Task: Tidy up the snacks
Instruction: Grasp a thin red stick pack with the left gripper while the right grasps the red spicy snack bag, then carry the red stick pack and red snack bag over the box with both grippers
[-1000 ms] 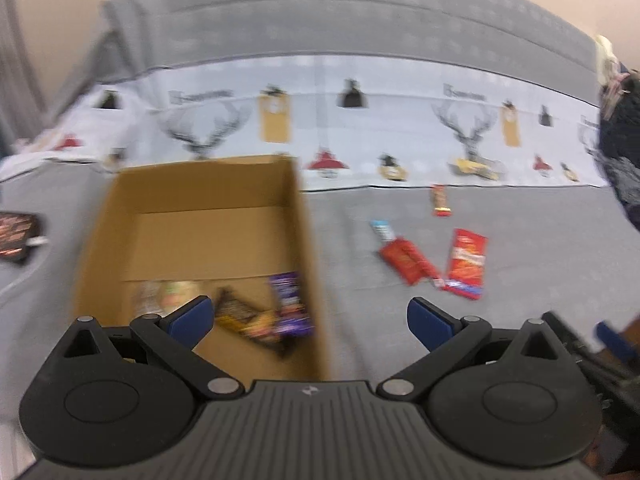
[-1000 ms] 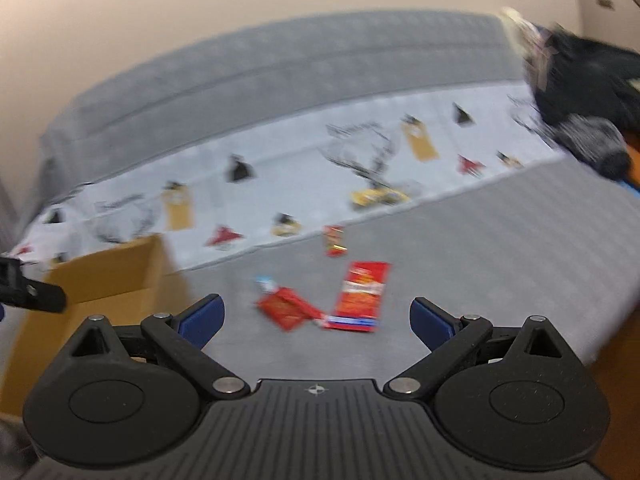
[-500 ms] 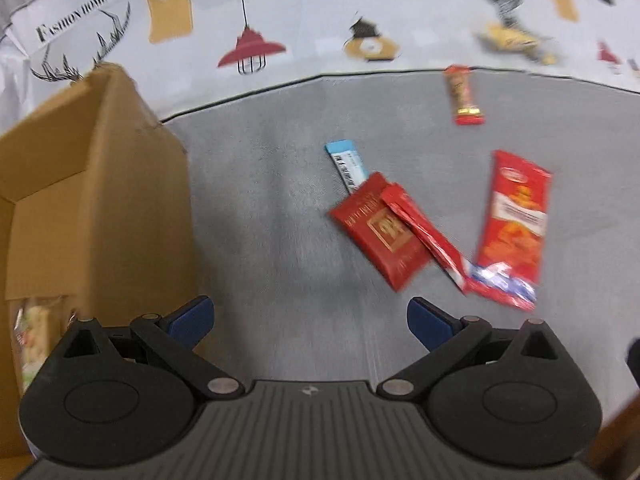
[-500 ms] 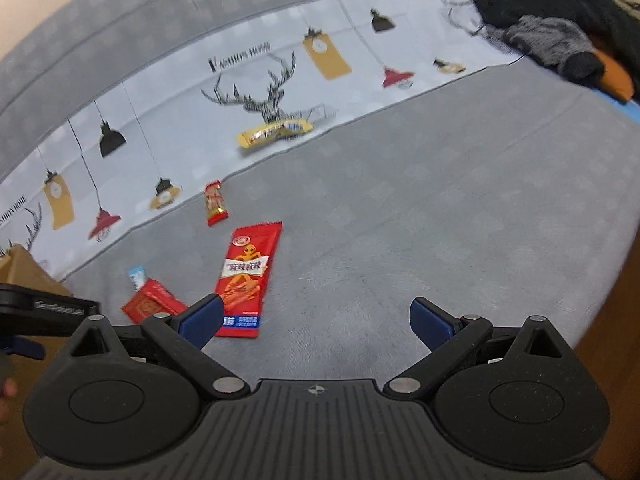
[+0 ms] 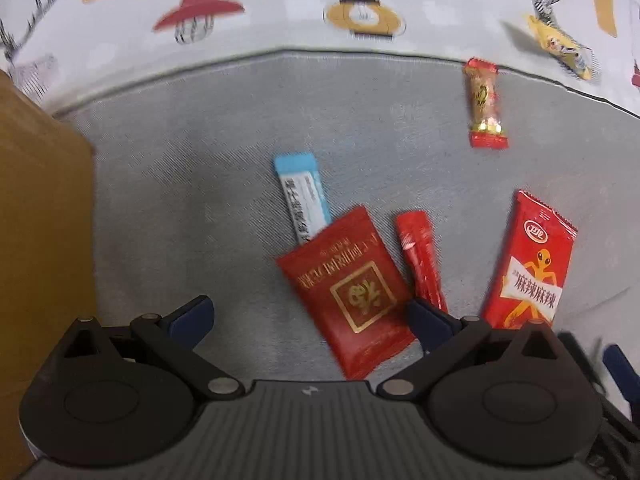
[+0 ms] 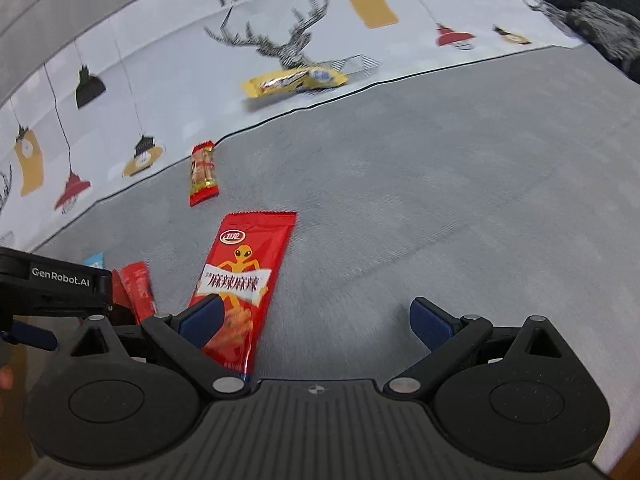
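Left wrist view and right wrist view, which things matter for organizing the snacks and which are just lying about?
For the job: cardboard box, dark red packet, red stick, blue sachet, alien-print packet, small red candy, yellow bar.

Lying about: dark clothing, patterned sheet.

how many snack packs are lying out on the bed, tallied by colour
Red: 4 – square sachet, thin stick, alien pack, small bar
Blue and white: 1 – stick
Yellow: 1 – bar
Total: 6
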`<state>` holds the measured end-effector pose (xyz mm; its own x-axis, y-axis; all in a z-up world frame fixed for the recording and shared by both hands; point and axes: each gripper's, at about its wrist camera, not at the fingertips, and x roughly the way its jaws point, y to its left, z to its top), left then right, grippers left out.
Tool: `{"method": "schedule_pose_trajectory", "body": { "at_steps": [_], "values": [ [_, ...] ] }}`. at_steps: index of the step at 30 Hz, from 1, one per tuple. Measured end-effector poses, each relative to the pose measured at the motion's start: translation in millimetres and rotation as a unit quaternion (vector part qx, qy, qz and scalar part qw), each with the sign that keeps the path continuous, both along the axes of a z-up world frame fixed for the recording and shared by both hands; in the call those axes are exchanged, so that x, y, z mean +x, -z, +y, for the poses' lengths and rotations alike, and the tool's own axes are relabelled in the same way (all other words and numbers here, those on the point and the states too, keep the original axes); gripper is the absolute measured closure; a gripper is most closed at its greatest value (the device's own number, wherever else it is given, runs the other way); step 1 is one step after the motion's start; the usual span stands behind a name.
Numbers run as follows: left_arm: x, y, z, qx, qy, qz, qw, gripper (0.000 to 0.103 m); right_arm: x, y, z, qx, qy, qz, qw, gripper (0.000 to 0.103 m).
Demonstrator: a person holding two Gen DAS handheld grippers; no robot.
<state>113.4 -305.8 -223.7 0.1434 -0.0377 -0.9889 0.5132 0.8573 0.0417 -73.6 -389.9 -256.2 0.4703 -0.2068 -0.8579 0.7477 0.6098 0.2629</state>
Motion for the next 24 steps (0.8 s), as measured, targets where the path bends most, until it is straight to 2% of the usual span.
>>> {"method": "schedule_pose_trajectory", "body": {
  "at_steps": [3,8,12,14,15,16,17,18,19,21,24],
  "values": [
    [3.8,2.7,5.3,-0.012,-0.009,0.002,0.9999,0.0,19.1,11.4,-1.6,0.005,-0.016,0.009,1.0,0.002],
    [10.3,0.3,14.2,-0.015,-0.009,0.007,0.9998,0.0,52.0,17.9,15.3,-0.045,-0.079,0.023,0.996,0.0],
    [15.5,2.0,18.6,-0.009,-0.003,-0.001,1.0,0.0,58.5,22.5,30.4,-0.087,-0.114,0.032,0.989,0.001],
    [12.1,-3.1,18.0,-0.003,0.002,-0.005,1.0,0.004,54.3,19.5,33.5,-0.092,-0.126,0.013,0.988,0.019],
    [10.9,-8.8,20.2,-0.014,0.004,-0.004,0.9999,0.023,51.3,15.2,36.5,-0.102,-0.135,0.003,0.986,0.045],
    [9.8,-17.2,24.4,-0.03,0.0,-0.006,0.9995,0.063,48.6,11.7,38.6,-0.113,-0.139,0.006,0.984,0.048],
    [10.0,-26.2,31.7,-0.049,-0.009,-0.003,0.9987,0.069,45.1,10.1,38.1,-0.109,-0.136,0.007,0.985,0.049],
    [11.5,-32.8,40.1,-0.071,-0.02,0.008,0.9972,0.082,39.9,9.0,35.3,-0.099,-0.123,0.002,0.987,0.05],
    [11.3,-37.9,46.8,-0.089,-0.026,0.014,0.9956,0.09,35.6,8.1,32.6,-0.091,-0.109,0.001,0.99,0.051],
    [7.2,-51.8,60.1,-0.117,-0.03,0.009,0.9927,0.097,23.4,4.4,25.6,-0.078,-0.073,-0.001,0.994,0.052],
    [-11.0,-72.7,63.9,-0.141,-0.017,-0.011,0.9898,0.098,3.9,-9.2,22.2,-0.074,-0.038,-0.016,0.996,0.052]
  ]
}}
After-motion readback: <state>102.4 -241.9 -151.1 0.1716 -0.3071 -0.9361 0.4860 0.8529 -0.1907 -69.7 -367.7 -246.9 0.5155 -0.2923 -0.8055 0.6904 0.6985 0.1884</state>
